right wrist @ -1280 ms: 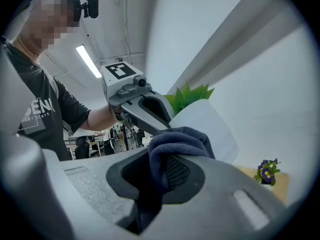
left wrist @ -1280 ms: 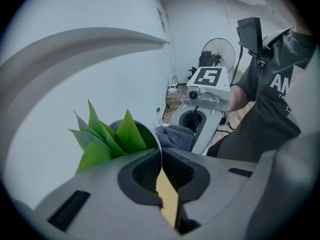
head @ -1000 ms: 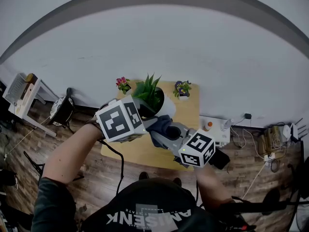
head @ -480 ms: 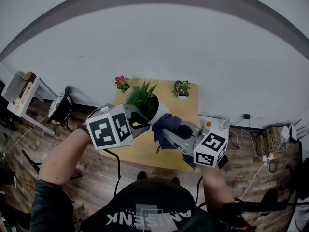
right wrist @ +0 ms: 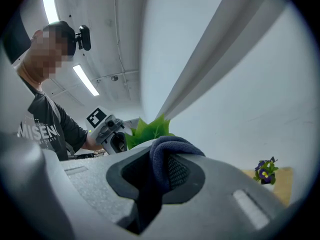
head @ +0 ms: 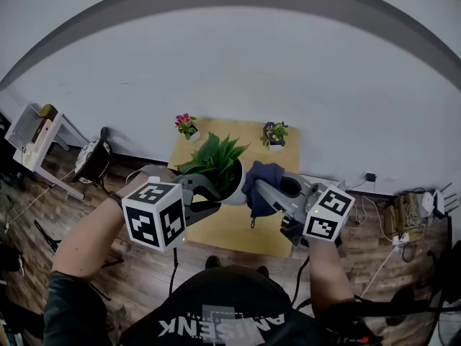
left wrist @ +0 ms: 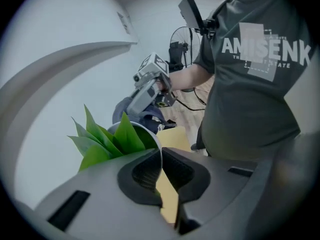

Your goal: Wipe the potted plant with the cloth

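A green leafy plant (head: 215, 156) in a white pot (head: 235, 186) is held up above the small wooden table (head: 216, 231). My left gripper (head: 213, 195) is shut on the pot's thin white rim (left wrist: 151, 134), which runs between the pads of my left gripper (left wrist: 161, 164), with the leaves (left wrist: 107, 139) just beyond. My right gripper (head: 261, 191) is shut on a dark blue cloth (head: 262, 173) that lies against the pot's right side. In the right gripper view the cloth (right wrist: 167, 156) bulges out between the jaws of my right gripper (right wrist: 162, 173), with the leaves (right wrist: 150, 128) behind it.
A pink-flowered pot (head: 186, 125) and a purple-flowered pot (head: 274, 132) stand at the table's far edge by the white wall. A black chair (head: 90, 161) and a white shelf (head: 34, 131) are at the left. Cables and plugs (head: 402, 218) lie on the wooden floor at the right.
The left gripper has swung left and down in the picture and rolled, tipping the plant. The right gripper and cloth have slid right and up along the pot's side.
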Tool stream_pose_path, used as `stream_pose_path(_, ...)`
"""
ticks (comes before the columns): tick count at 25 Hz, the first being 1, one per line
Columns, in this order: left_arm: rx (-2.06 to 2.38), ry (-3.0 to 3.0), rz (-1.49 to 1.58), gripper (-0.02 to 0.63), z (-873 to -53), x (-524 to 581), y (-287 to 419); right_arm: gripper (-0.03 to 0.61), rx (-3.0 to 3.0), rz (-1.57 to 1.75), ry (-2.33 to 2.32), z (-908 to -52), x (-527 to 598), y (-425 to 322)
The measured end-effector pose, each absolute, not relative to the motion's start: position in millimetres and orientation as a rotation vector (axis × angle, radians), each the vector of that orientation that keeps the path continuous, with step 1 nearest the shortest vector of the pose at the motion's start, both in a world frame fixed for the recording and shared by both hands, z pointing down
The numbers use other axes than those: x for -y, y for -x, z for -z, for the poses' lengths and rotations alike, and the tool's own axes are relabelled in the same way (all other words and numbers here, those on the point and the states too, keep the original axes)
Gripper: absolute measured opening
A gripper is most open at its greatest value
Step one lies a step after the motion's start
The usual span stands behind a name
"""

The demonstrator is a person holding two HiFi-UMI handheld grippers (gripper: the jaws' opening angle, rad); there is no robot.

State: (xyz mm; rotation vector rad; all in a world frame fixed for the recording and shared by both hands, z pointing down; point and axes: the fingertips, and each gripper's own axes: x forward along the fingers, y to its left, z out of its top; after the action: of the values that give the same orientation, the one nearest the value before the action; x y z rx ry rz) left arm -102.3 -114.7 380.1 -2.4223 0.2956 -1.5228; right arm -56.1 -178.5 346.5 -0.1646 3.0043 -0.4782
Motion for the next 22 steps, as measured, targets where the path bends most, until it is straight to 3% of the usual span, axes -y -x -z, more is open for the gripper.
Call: stream_pose_path(22, 0.062, 2.128, 1.457, 0.011, -388, 63, 75, 0.051, -2.961, 0.771, -0.081, -377, 206, 93)
